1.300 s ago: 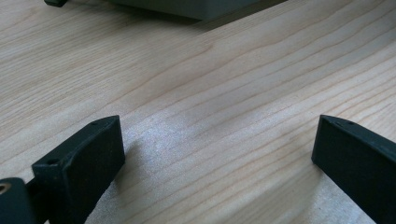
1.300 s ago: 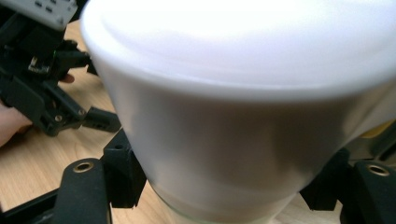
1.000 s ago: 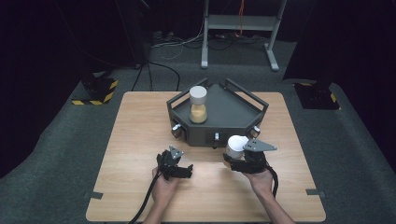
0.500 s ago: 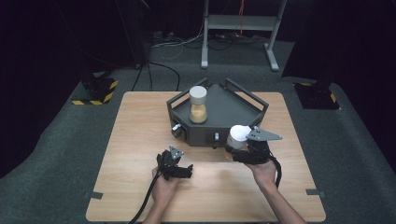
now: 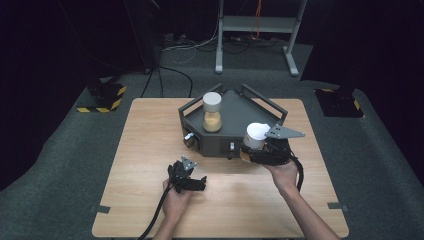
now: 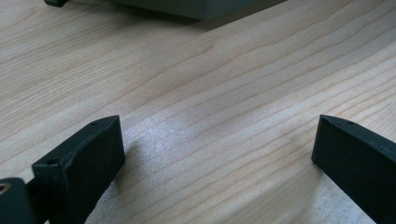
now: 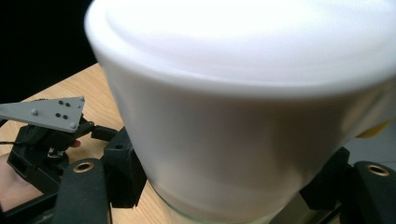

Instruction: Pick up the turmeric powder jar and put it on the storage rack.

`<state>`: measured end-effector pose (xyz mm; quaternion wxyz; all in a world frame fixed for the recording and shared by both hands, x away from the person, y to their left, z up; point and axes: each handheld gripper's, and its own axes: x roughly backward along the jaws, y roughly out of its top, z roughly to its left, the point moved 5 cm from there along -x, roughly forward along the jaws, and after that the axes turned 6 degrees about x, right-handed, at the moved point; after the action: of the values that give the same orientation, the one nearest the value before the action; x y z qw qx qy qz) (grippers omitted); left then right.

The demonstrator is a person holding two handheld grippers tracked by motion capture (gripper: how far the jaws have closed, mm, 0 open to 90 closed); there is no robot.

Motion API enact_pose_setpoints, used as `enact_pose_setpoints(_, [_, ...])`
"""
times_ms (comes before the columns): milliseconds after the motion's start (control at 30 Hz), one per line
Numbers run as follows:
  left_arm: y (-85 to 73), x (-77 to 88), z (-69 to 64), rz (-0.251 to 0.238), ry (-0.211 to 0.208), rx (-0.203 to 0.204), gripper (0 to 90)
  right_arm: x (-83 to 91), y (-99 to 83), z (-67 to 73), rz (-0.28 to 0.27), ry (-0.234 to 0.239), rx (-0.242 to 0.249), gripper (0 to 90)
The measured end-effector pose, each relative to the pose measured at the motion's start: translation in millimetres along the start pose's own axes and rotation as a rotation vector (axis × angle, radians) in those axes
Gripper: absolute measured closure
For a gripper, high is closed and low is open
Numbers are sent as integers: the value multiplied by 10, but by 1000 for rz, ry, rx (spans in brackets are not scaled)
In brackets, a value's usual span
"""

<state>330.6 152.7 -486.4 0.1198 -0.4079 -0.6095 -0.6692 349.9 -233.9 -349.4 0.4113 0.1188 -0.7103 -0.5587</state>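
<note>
One white-lidded glass jar (image 5: 254,138), pinched in right claw (image 5: 251,150), now rises clear of light wooden desk (image 5: 150,145) toward dark grey tray (image 5: 235,107); left claw (image 5: 192,181) idles spread.

White-capped jar (image 5: 256,136) of yellow contents, dark grey tray (image 5: 240,111), pale wood-grain table (image 5: 150,145), black grippers (image 5: 186,176).

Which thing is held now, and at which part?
The right gripper holds a jar by its white lid. The left gripper is open and holds nothing.
</note>
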Motion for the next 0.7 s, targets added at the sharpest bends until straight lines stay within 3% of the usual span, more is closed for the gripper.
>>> enact_pose_setpoints(700, [1,0,0,0,0,0,23,28,286,-199,3,-27,-24,304])
